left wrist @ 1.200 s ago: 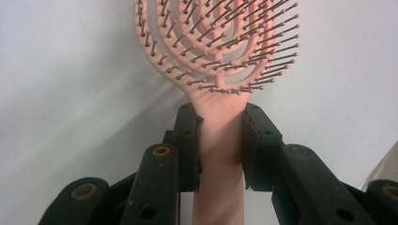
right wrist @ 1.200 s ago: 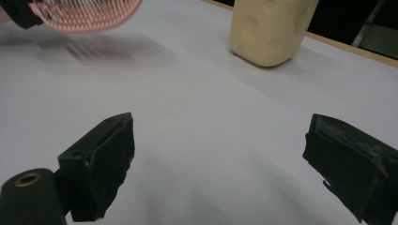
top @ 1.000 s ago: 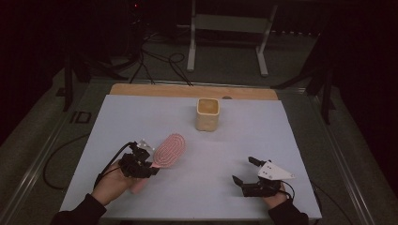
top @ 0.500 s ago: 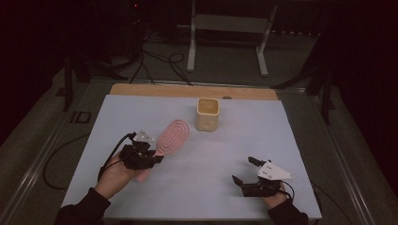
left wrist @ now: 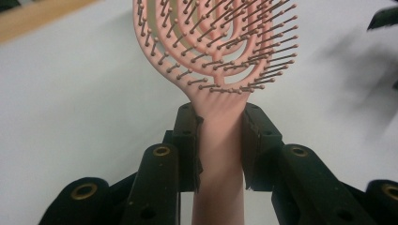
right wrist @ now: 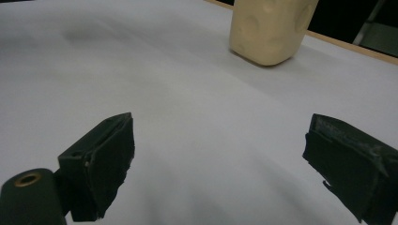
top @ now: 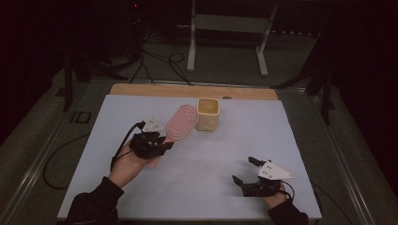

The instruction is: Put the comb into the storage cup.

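White table covering [top: 197,164] under dim light. Left gripper [top: 162,143] clamps the handle of a pink hairbrush [top: 182,121], lifted with its head just beside a cream cup [top: 208,114]. Right gripper [top: 245,171] rests near the front edge, jaws spread, holding nothing.

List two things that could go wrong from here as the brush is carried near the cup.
1. The left gripper holds the brush only by its narrow handle, with the wide head far out front; it might pivot or slip between the pads.
2. The brush head sits close beside the cup; a swing could knock the cup over. The right gripper is open and apart from it, so it would not steady it.
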Action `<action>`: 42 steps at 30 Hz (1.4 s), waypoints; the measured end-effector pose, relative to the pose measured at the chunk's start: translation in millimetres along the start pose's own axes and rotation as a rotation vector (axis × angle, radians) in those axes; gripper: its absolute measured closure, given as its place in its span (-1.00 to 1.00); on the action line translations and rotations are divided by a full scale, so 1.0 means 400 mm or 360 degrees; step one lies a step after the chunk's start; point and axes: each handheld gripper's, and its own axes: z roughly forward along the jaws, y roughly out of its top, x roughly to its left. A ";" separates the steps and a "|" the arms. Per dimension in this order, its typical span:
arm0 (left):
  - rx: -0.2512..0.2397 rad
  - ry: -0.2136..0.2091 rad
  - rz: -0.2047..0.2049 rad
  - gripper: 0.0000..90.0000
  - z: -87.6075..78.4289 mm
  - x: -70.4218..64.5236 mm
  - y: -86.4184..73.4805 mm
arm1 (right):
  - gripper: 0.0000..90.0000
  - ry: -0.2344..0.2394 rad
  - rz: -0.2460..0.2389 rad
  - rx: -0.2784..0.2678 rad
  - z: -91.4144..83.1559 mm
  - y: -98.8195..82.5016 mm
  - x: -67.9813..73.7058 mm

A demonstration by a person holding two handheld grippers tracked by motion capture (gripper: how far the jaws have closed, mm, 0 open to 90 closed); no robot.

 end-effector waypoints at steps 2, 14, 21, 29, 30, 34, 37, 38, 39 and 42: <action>-0.0030 0.0006 0.0013 0.57 0.005 -0.005 0.022 | -0.80 -0.0001 0.0006 -0.0002 -0.001 0.001 0.000; -0.0169 -0.0022 -0.0026 0.57 0.029 0.000 0.098 | -0.80 0.0000 0.0008 -0.0009 -0.001 0.001 -0.001; -0.0258 -0.0003 -0.0093 0.57 0.046 0.016 0.127 | -0.80 0.0003 0.0007 -0.0012 -0.001 0.001 -0.002; -0.0385 0.0024 -0.0087 0.57 0.073 0.037 0.180 | -0.80 -0.0004 0.0005 -0.0009 -0.001 0.000 -0.003; -0.0385 0.0024 -0.0087 0.57 0.073 0.037 0.180 | -0.80 -0.0004 0.0005 -0.0009 -0.001 0.000 -0.003; -0.0438 0.0012 -0.0083 0.57 0.090 0.039 0.205 | -0.80 -0.0010 0.0014 -0.0016 -0.003 0.000 -0.005; -0.0452 0.0022 -0.0067 0.57 0.101 0.035 0.218 | -0.80 -0.0008 0.0011 -0.0016 -0.004 0.001 -0.004; -0.0458 0.0010 -0.0070 0.57 0.105 0.036 0.223 | -0.80 -0.0008 0.0006 -0.0016 -0.003 0.001 -0.004; -0.0463 -0.0003 -0.0077 0.57 0.110 0.036 0.227 | -0.80 -0.0010 0.0008 -0.0014 -0.003 0.001 -0.004; -0.0479 -0.0026 -0.0083 0.57 0.122 0.036 0.241 | -0.80 -0.0014 0.0003 -0.0011 -0.002 0.000 -0.004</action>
